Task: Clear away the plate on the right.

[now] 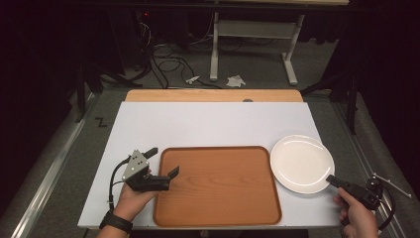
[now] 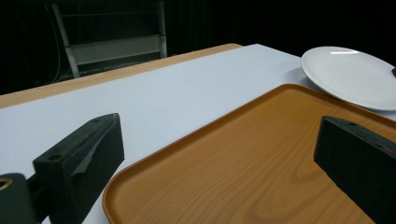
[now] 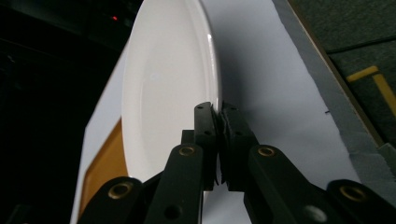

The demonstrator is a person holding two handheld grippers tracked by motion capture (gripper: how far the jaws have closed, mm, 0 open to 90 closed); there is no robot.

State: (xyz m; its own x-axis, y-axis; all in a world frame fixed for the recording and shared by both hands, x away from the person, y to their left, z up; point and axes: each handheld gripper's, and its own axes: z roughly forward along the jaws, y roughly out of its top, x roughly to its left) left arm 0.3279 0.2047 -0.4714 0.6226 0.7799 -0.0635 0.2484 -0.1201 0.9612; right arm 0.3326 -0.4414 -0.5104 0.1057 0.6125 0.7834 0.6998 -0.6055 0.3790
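plate (image 1: 301, 162): bare, rim pinched by right gripper (image 1: 331, 180) | tray (image 1: 217, 184): bare

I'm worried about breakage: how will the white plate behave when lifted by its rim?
The white plate looks glazed, so probably stiff, brittle and slippery. The right gripper is shut on its near rim only, so it may sag or slip towards the tray.

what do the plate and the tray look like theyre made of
Plate: white, probably glazed ceramic or melamine; a bright highlight in the left gripper view suggests gloss. Tray: wood or wood-look laminate, orange-brown with visible grain lines, smooth satin finish, rounded raised rim.
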